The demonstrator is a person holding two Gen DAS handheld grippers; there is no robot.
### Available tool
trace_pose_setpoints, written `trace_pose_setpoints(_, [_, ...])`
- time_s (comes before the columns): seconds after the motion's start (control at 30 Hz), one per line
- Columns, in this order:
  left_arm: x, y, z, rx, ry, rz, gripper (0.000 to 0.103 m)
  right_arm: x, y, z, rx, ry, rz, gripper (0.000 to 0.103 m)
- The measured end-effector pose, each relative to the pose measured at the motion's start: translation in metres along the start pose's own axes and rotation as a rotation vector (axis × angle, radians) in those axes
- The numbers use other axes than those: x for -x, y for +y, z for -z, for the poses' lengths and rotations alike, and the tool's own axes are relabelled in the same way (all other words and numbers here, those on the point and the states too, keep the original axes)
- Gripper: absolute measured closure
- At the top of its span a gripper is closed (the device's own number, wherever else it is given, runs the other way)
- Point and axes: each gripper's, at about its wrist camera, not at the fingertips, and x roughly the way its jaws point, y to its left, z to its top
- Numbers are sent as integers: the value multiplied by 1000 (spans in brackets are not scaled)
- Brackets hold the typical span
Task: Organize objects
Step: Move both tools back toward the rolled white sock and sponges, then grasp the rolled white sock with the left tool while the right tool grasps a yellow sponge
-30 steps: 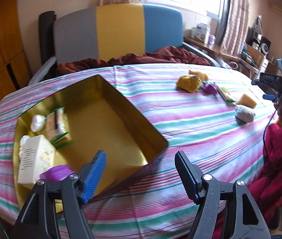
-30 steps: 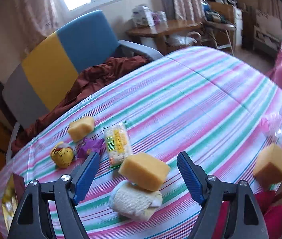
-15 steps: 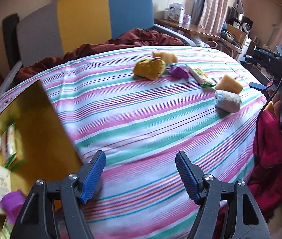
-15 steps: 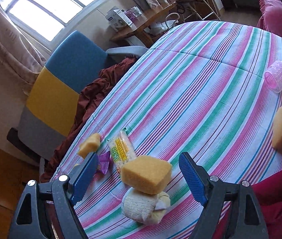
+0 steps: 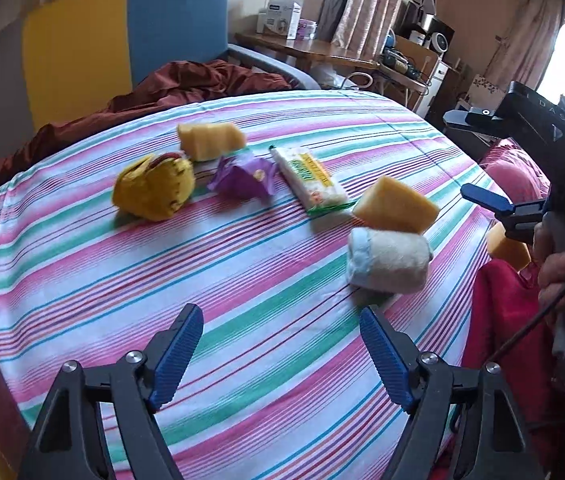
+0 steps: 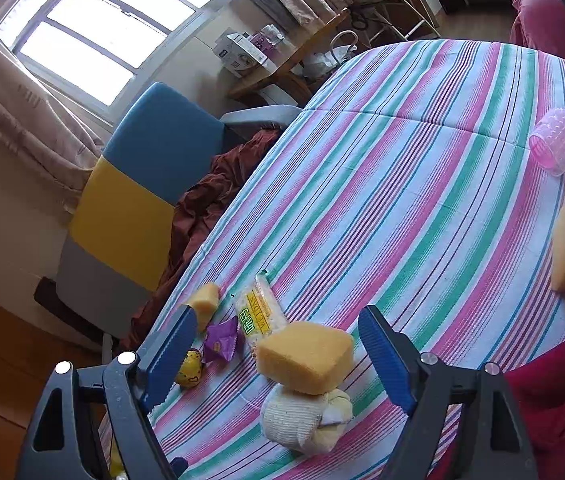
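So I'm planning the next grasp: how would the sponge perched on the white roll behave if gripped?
The sponge looks porous, so probably light and squashy. It rests tilted on the roll, so a nudge may topple it. The roll, being round, might roll away.

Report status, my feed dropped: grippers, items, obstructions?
Left gripper open, just widened, empty. Right gripper open, sponge between the jaws, untouched, atop rolled cloth. Path clear.

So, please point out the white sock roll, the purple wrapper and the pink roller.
white sock roll (image 5: 388, 266), left wrist view, middle of its side
purple wrapper (image 5: 242, 178), left wrist view, centre
pink roller (image 6: 554, 144), right wrist view, middle of its body
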Motion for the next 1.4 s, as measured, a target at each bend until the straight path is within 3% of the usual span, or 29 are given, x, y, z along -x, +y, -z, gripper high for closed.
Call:
trace_pose_setpoints(0.33, [-47, -59, -33, -128, 18, 141, 15, 6, -10, -2, -63, -12, -87, 19])
trace_pose_setpoints(0.57, [-85, -85, -36, -186, 66, 103, 15, 4, -9, -2, -52, 0, -80, 19])
trace_pose_setpoints(0.6, [-87, -82, -36, -178, 70, 98, 26, 4, -9, -2, -54, 0, -78, 19])
trace_pose_setpoints(0.63, [-88, -78, -34, -160, 82, 123, 30, 4, -9, -2, -56, 0, -76, 19])
trace_pose_setpoints(0.73, [-77, -67, -26, -139, 59, 112, 34, 3, -8, -1, -49, 6, -72, 19])
trace_pose_setpoints(0.9, [-46, -25, 4, -41, 29, 57, 34, -7, -1, 1, -5, 56, -36, 19])
trace_pose_setpoints(1.1, [0, 12, 55, -3, -38, -78, 34, -27, 12, 9, 80, 149, 50, 19])
trace_pose_setpoints(1.4, [2, 22, 73, 4, -81, -89, 33, -60, 27, 26, 228, 306, 183, 19])
